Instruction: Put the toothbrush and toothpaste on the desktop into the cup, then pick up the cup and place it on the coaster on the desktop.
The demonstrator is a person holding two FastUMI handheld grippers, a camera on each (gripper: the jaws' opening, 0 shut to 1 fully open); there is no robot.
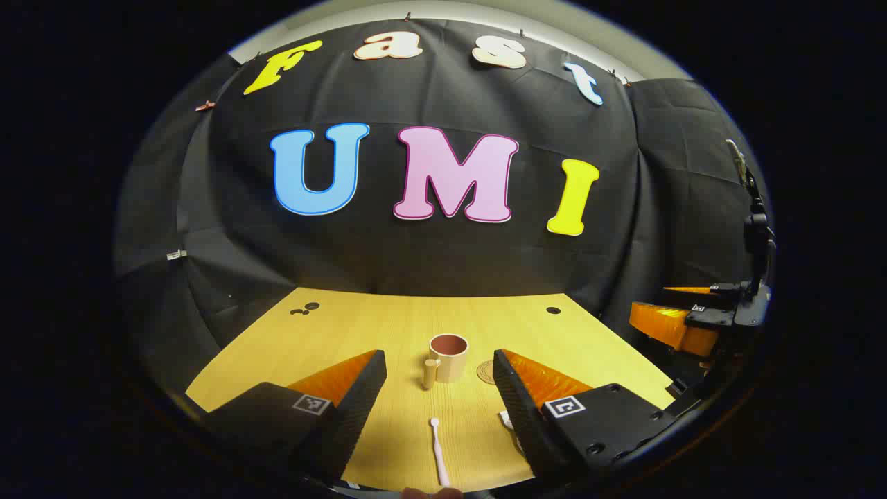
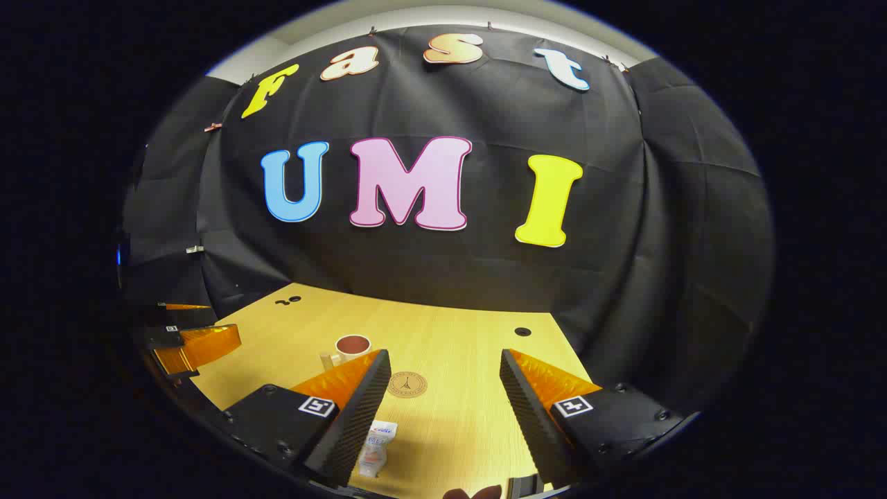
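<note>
Pale pink and slim, the plastic toothbrush (image 1: pixel 437 450) lies flat on the yellow wooden surface (image 1: pixel 388 326), at 6 o'clock in the left gripper view, head pointing away toward the cup. The beige ceramic cup with a handle and reddish-brown inside (image 1: pixel 448 357) stands upright at 12 o'clock from the toothbrush, well apart from it. Just beside the cup, at its 3 o'clock, lies the round tan coaster (image 1: pixel 486 372), bare. The small white toothpaste tube (image 2: pixel 375 447) lies at 6 o'clock from the coaster (image 2: pixel 407 384) in the right gripper view, partly behind a finger.

The left hand-held gripper (image 1: pixel 438 391) hangs above the surface with its jaws spread wide, gripping nothing. The right hand-held gripper (image 2: pixel 443 398) is likewise wide apart and empty.
</note>
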